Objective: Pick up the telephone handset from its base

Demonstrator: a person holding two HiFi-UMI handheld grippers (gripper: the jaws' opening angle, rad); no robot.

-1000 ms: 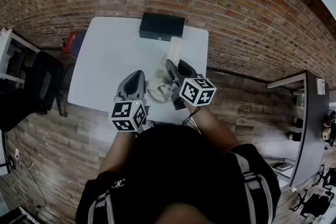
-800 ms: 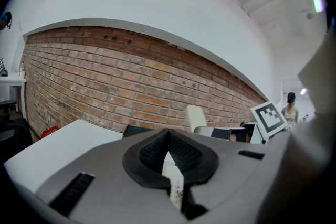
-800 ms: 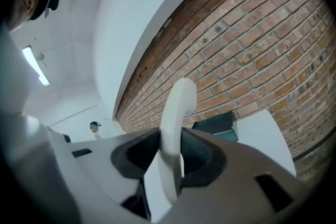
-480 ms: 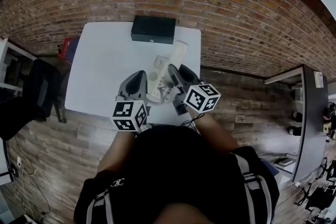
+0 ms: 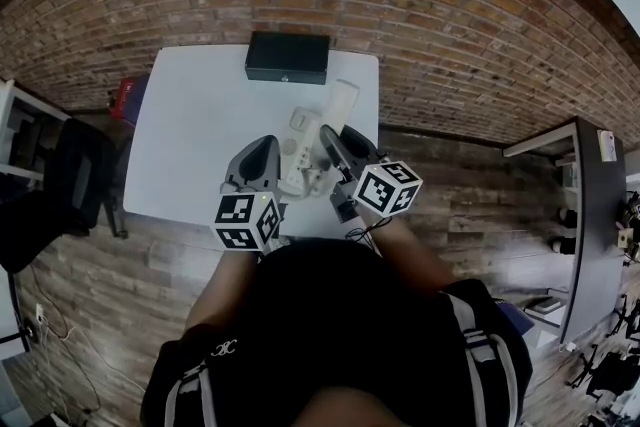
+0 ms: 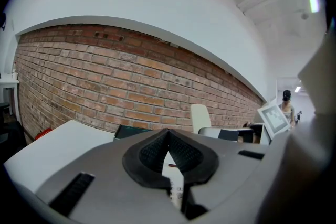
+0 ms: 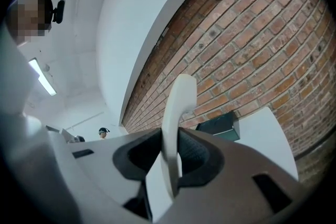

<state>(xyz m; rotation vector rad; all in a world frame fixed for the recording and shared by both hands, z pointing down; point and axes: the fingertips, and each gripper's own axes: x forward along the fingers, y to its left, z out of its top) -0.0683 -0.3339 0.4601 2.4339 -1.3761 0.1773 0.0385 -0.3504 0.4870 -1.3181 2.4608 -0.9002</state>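
the pick looks nearly done: the grasp is made, and what seems left is carrying the handset up and clear of the base

at the left the left gripper hangs over the near part of the white table, its jaws together at the tips with nothing clamped; through the slit under the pads only a strip of the telephone base shows, lying just beyond them. in the head view the base sits just right of this gripper, between the two grippers, with a black box well behind it at the table's far edge by the brick wall

right of the base, the handset no longer lies flat along it; it slants away toward the far right, so i judge it already off its cradle, though whether its near end is clear of the base cannot be told

at the right the right gripper has just been closing its jaws, and they are clamped on the handset's near end, one pad pressed against each side, the rest of the handset sticking out past the tips toward the wall
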